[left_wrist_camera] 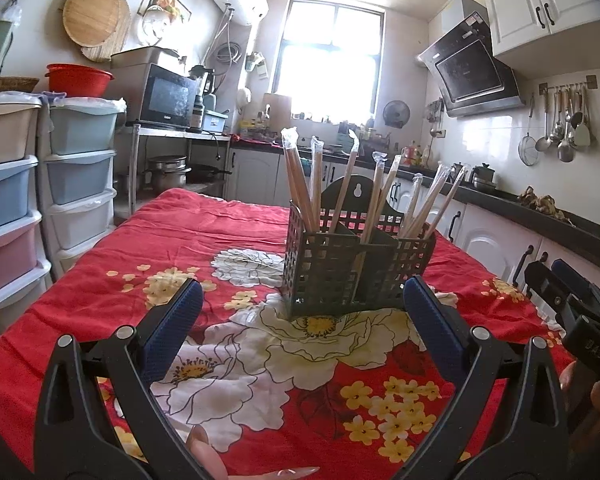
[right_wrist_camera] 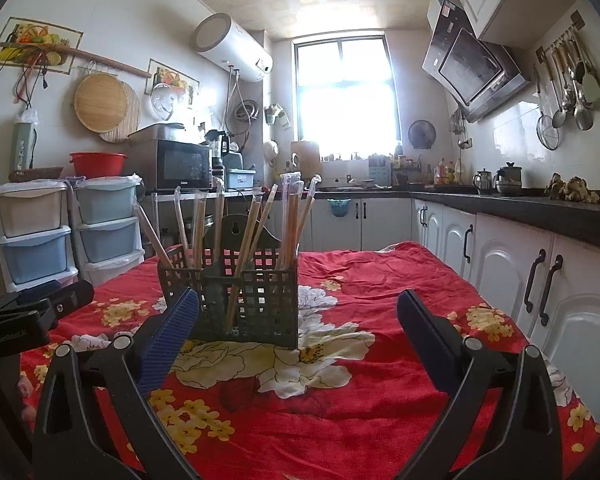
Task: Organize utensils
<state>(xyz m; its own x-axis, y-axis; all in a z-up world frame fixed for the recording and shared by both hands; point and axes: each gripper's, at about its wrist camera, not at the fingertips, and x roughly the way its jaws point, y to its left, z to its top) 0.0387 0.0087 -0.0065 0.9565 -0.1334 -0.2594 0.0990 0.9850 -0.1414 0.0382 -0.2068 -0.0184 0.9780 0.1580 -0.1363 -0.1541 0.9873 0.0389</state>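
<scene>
A dark green lattice utensil holder point(left_wrist_camera: 352, 268) stands upright on the red flowered tablecloth point(left_wrist_camera: 172, 248), with several plastic-wrapped wooden chopsticks point(left_wrist_camera: 342, 196) standing in its compartments. It also shows in the right wrist view point(right_wrist_camera: 244, 300), with the chopsticks point(right_wrist_camera: 256, 220) leaning at different angles. My left gripper point(left_wrist_camera: 302, 300) is open and empty, just in front of the holder. My right gripper point(right_wrist_camera: 298, 312) is open and empty, with the holder ahead and to its left. The right gripper's body shows at the right edge of the left wrist view point(left_wrist_camera: 568, 300).
Stacked pastel plastic drawers point(left_wrist_camera: 76, 160) stand left of the table. White cabinets under a dark counter point(right_wrist_camera: 540, 216) run along the right. A microwave point(left_wrist_camera: 168, 98) sits on a shelf at the back left. Ladles hang on the right wall point(left_wrist_camera: 560, 128).
</scene>
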